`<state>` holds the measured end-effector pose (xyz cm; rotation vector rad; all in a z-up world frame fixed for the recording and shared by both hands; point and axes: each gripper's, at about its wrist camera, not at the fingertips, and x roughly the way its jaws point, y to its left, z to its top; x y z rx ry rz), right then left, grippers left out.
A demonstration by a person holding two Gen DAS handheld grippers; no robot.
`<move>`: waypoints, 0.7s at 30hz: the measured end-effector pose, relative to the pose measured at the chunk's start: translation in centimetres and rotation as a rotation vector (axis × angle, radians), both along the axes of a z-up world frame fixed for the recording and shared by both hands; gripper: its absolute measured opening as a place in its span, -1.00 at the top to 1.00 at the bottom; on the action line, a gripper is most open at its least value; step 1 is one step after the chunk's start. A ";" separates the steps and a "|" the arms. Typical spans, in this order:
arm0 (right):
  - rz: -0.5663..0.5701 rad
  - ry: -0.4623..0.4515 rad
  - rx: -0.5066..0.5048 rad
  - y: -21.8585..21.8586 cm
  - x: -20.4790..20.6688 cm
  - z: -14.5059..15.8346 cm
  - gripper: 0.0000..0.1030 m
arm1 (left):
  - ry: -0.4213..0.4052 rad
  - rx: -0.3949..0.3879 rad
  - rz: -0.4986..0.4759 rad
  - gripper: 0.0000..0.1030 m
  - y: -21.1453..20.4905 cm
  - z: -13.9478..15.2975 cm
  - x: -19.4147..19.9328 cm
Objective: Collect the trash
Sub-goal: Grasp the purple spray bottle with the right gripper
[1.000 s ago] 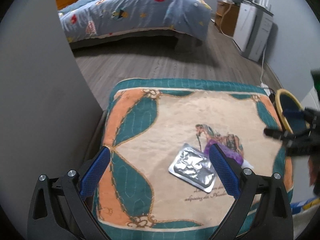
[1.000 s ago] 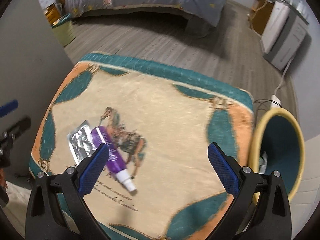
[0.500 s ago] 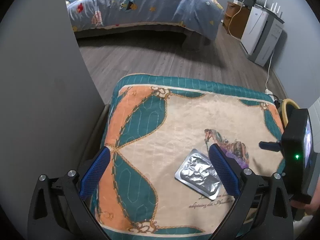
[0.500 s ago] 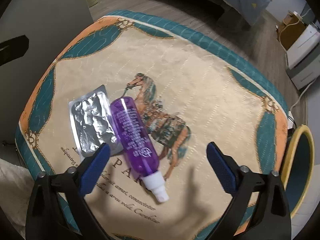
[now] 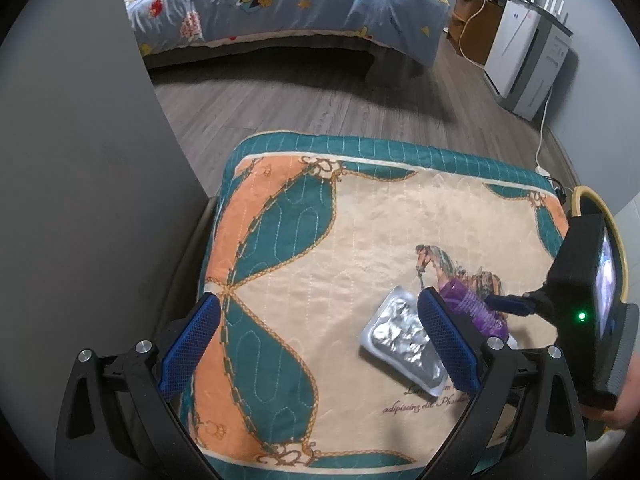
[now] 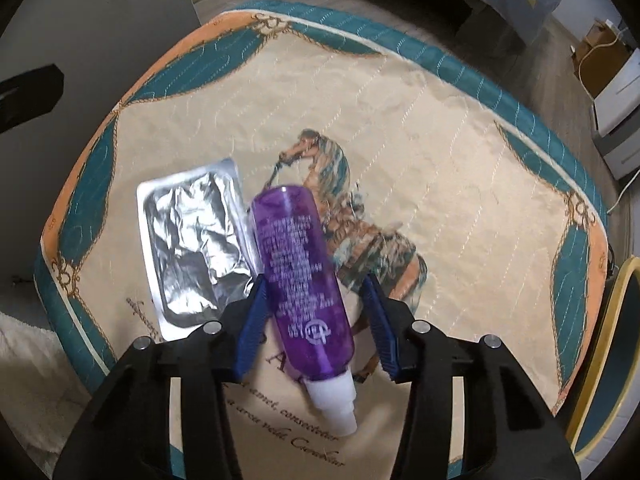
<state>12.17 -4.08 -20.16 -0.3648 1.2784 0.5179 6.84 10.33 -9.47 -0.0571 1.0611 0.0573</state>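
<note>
A purple plastic bottle (image 6: 304,272) with a white cap lies on a patterned cushion (image 6: 440,128), beside a crumpled silver foil packet (image 6: 192,240). My right gripper (image 6: 316,320) straddles the bottle's lower half, jaws partly closed around it with small gaps on both sides. In the left wrist view, my left gripper (image 5: 320,344) is open and empty above the cushion's near-left part (image 5: 280,280); the foil packet (image 5: 400,336) lies just inside its right finger, and the bottle (image 5: 472,304) shows behind it with the right gripper's finger on it.
A yellow-rimmed teal bin (image 6: 616,352) stands right of the cushion, also in the left wrist view (image 5: 600,216). A grey wall panel (image 5: 80,200) rises on the left. A bed (image 5: 288,0) and white appliances (image 5: 524,60) stand beyond wooden floor.
My right gripper has dropped down over the purple bottle and narrowed its jaws around it. My left gripper has drifted slightly left and stayed open.
</note>
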 end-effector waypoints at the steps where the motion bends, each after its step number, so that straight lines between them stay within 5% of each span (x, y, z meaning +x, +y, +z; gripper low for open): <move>1: 0.000 0.005 0.001 -0.1 0.0 0.0 0.15 | 0.005 -0.003 0.000 -0.90 0.0 -0.2 0.0; 3: -0.001 0.018 0.004 -0.5 0.0 0.0 0.31 | 0.011 -0.007 -0.002 -0.90 -0.1 -0.4 0.1; 17: -0.207 -0.059 0.039 -7.2 4.5 3.7 0.32 | 0.100 0.076 -0.132 -0.90 -6.7 -6.2 0.2; 21: -0.250 -0.053 0.055 -8.9 5.1 4.0 0.32 | 0.133 0.024 -0.149 -0.90 -8.4 -7.7 0.3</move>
